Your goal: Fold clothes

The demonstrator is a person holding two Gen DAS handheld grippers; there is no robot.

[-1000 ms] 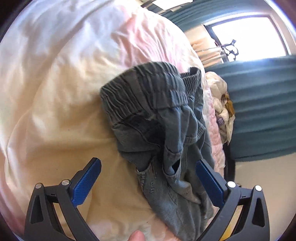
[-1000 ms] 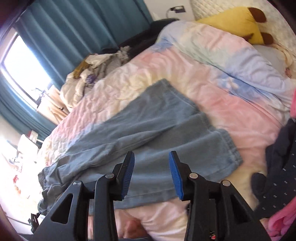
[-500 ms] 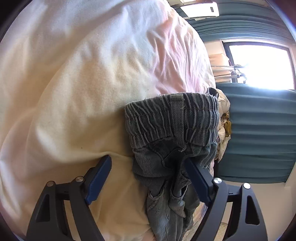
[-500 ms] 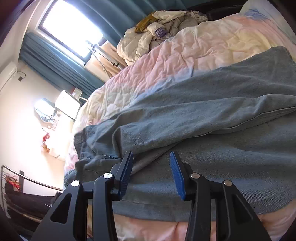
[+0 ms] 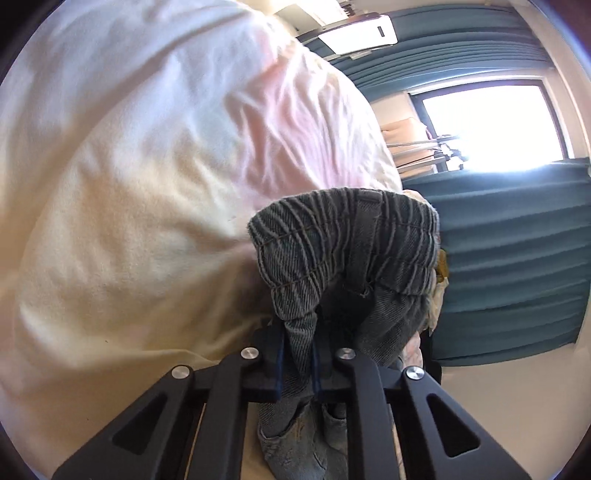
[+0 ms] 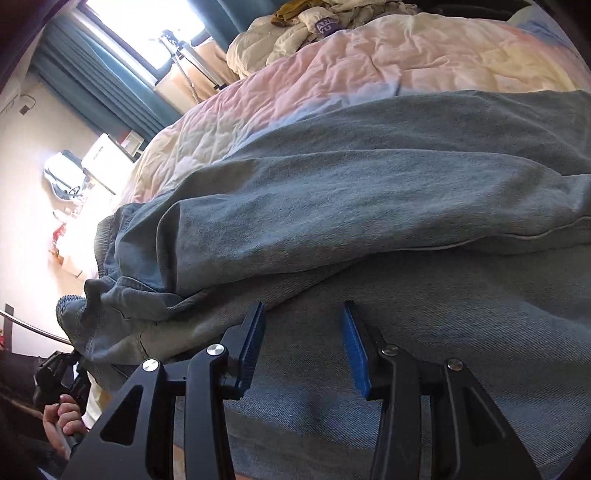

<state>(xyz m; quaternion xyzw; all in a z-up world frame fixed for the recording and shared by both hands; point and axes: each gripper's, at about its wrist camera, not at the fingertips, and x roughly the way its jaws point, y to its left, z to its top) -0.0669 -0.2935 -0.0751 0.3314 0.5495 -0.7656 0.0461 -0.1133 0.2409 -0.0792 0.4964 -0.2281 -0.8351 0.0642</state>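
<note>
A pair of light blue jeans (image 6: 369,192) lies spread across the bed, legs overlapping. Their elastic waistband (image 5: 343,240) is bunched at the bed's edge in the left wrist view. My left gripper (image 5: 298,354) is closing its jaws, and the pads press on a fold of denim just below the waistband. My right gripper (image 6: 303,325) hovers open right over the flat denim of the near leg, with nothing pinched between its blue pads (image 6: 255,343). At the lower left of the right wrist view, a hand (image 6: 64,411) holds the other gripper's handle by the waistband end.
A pastel pink and cream quilt (image 5: 129,184) covers the bed under the jeans. A heap of pale clothes (image 6: 314,33) sits at the far side of the bed. Teal curtains (image 5: 509,258) and a bright window (image 5: 487,125) lie beyond the bed's edge.
The left jaws went from wide open around the waistband to pinched on the denim. The right gripper swung down and in from a high view of the bed to just over the jeans.
</note>
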